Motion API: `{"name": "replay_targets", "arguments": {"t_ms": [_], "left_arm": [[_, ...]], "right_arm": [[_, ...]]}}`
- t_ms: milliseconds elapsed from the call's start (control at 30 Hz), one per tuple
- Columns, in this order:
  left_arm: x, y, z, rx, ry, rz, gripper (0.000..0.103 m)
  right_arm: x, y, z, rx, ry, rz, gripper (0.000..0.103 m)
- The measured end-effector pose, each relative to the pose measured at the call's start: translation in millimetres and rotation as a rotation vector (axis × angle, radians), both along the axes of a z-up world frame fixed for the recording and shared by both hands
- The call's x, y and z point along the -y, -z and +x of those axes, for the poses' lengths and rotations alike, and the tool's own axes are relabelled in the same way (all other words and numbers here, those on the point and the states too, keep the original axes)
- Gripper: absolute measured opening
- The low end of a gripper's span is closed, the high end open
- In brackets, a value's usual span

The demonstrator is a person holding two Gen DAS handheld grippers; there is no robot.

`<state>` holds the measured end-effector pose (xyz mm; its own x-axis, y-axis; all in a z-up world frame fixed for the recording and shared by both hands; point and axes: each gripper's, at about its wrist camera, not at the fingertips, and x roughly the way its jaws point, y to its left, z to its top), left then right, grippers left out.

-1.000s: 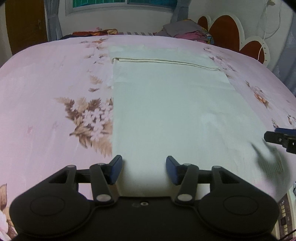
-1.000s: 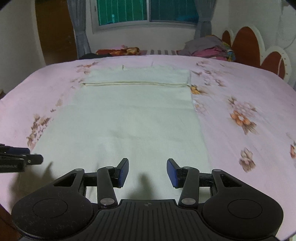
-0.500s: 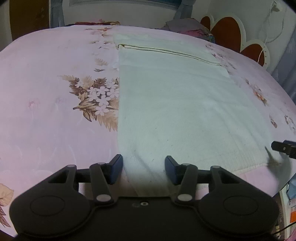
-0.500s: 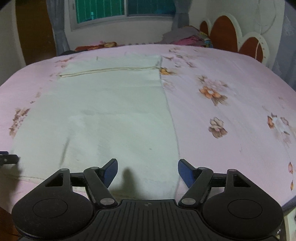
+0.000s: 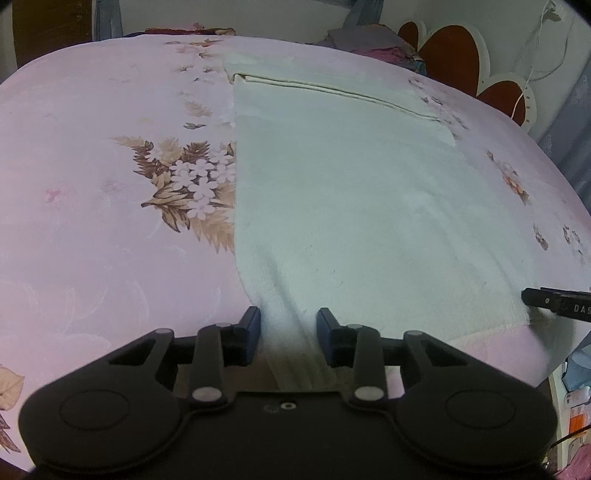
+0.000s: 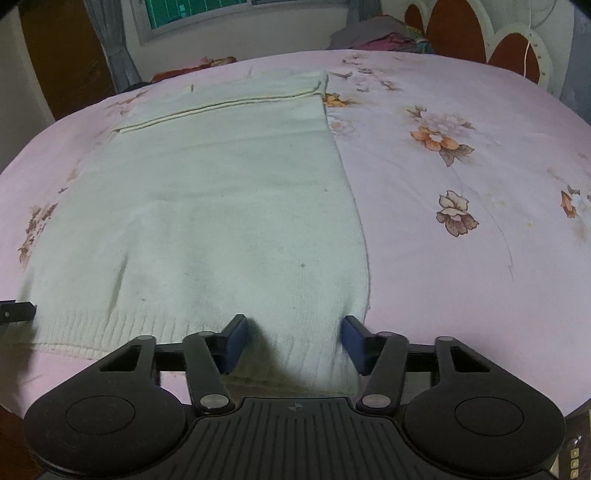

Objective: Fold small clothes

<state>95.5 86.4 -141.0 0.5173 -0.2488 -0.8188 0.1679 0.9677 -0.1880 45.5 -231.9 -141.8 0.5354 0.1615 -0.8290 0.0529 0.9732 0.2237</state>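
A pale cream knitted garment (image 5: 351, 206) (image 6: 221, 206) lies flat on the pink floral bedsheet (image 5: 92, 221), ribbed hem toward me. My left gripper (image 5: 289, 328) sits low over the hem's near left corner. Its jaws are closing, with cloth between the blue pads, which show no press on it. My right gripper (image 6: 294, 332) is over the near right corner, jaws also closing around the hem, with a gap left at each pad. Each gripper's tip shows at the edge of the other's view: the right gripper (image 5: 554, 302) and the left gripper (image 6: 16, 312).
The near bed edge runs just below the hem. A headboard (image 6: 461, 33) with red-brown heart panels stands at the far right, with a pile of clothes (image 6: 380, 35) beside it. A window (image 6: 207, 11) and grey curtain (image 6: 110, 44) are behind the bed.
Both grippers have come down and forward to the garment's near hem. The left jaws have narrowed. The right jaws widened, then narrowed again around the right corner.
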Motion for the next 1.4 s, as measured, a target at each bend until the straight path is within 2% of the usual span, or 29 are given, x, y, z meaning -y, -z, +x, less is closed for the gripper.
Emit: {"name": "replay_targets", "arguments": {"t_ms": [167, 300, 333, 367, 400, 533, 633, 667, 700, 733, 767, 933, 1167, 1400], "left_arm": [[2.0, -1.0, -1.4, -0.004, 0.002, 0.011, 0.032], [-2.9, -4.1, -5.4, -0.005, -0.008, 0.026, 0.038], [-4.1, -3.6, -6.4, -0.006, -0.01, 0.022, 0.038], [-4.4, -2.8, -6.8, -0.005, -0.012, 0.02, 0.038], [-4.0, -2.1, -6.8, -0.005, -0.012, 0.021, 0.038], [-5.9, -1.6, -6.1, -0.025, -0.032, -0.015, 0.033], [-7.3, -1.2, -4.5, -0.042, -0.035, -0.051, 0.021], [-7.7, -0.9, -3.6, -0.048, -0.034, -0.069, 0.012], [-7.9, -0.7, -2.4, -0.054, -0.032, -0.086, 0.009], [-7.1, -1.2, -1.6, -0.053, -0.033, -0.088, 0.008], [-6.6, -2.4, -0.6, -0.048, -0.029, -0.091, 0.008], [-5.6, -22.4, 7.4, 0.022, -0.017, -0.114, 0.008], [-0.6, -65.5, 46.8, 0.179, -0.029, -0.122, 0.007], [12.1, -86.7, 105.5, 0.271, -0.052, -0.111, 0.007]], "right_arm": [[4.2, 0.0, 1.3, -0.023, -0.007, 0.008, 0.032], [10.9, -6.6, -0.4, -0.001, 0.031, -0.022, 0.031], [12.5, -7.7, -0.5, 0.002, 0.04, -0.059, 0.036], [13.5, -7.0, 0.1, -0.006, 0.042, -0.079, 0.051], [16.0, -5.4, 0.1, -0.01, 0.044, -0.075, 0.057], [21.2, 2.4, -0.3, -0.043, 0.052, 0.001, 0.058], [15.7, 1.3, -0.9, -0.05, 0.026, 0.045, 0.036], [15.2, 1.5, -0.9, -0.053, 0.025, 0.053, 0.03], [14.7, 1.2, -0.2, -0.056, 0.019, 0.064, 0.024], [14.9, 1.8, 1.2, -0.06, 0.014, 0.083, 0.013], [15.9, 2.1, 3.0, -0.069, 0.013, 0.114, 0.009], [19.6, -9.2, 11.9, -0.052, -0.004, 0.166, 0.009], [23.4, -54.7, 45.2, 0.109, -0.023, 0.144, 0.009], [27.5, -78.7, 106.6, 0.231, -0.028, 0.126, 0.009]]}}
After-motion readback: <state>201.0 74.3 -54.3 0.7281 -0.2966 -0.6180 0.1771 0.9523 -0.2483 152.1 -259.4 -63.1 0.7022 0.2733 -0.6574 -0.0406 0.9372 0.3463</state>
